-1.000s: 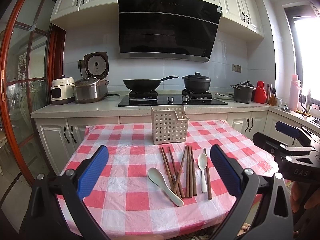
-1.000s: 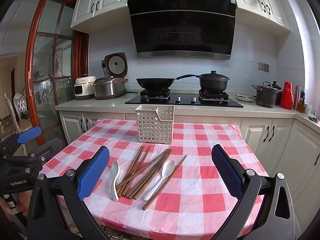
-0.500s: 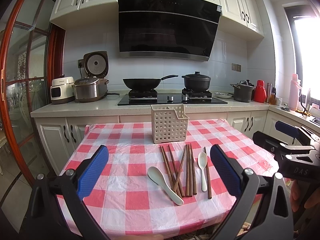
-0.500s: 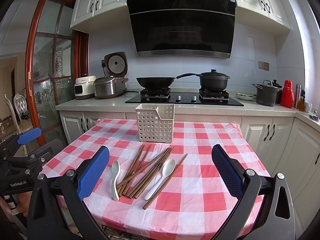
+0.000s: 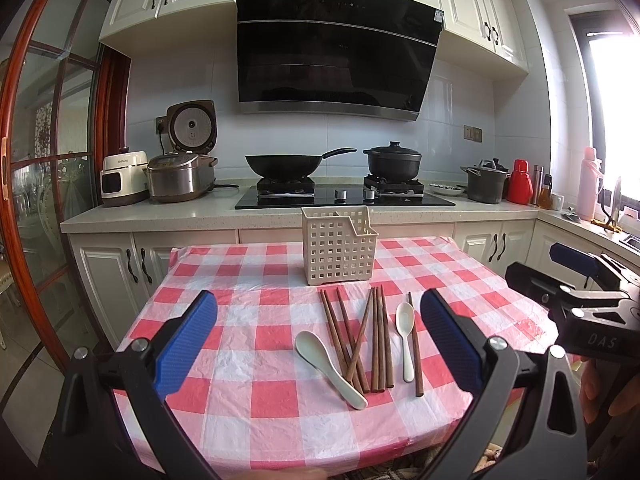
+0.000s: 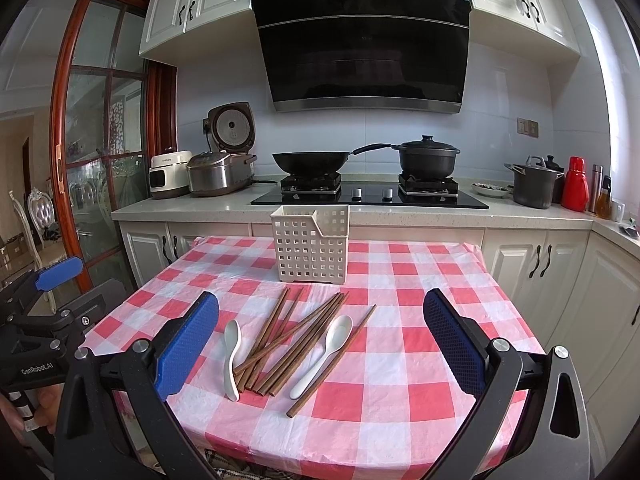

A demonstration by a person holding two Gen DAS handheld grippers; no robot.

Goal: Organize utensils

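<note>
Barely shifted vs. earlier frames: both views nearly same, utensils and basket unmoved, right view tipped down a hair at most.

Left claw [image 5: 318, 338] spread wide, holding nothing, hovering short of near table edge; blue pads [image 5: 186, 346] lower left and lower right of left view. Right claw [image 6: 320, 340] likewise wide apart and bare, seen also at right edge of left view.

Brown chopsticks [image 5: 362, 340] loose on red-checked tablecloth [image 5: 248, 396], centre-right of left view, some crossing, fanned rather than bundled. One stray chopstick [image 5: 414, 354] off to right side. Larger white ceramic spoon [image 5: 330, 364] just left of bundle, bowl end up-left; smaller white spoon [image 5: 405, 330] between bundle and stray stick, touching or nearly so. White perforated basket [image 5: 339, 246] upright behind them, mid-frame, looks unfilled, one front corner cut lower.

Judged step: first pick, nothing sorted yet. Tips for doing well:
- Start w/ outliers (a spoon or stray stick); easier than crossed pile.
- Approach from above, pads across handle, not along it.
- Chopsticks thin and flat on cloth: press down lightly, close slow, avoid bunching plastic cloth.
- Ceramic likely slick: grip mid-handle, lift level.
- Drop in via lower corner, handles or tips all one way.
- Other claw cd. steady basket; light, may tip.
</note>
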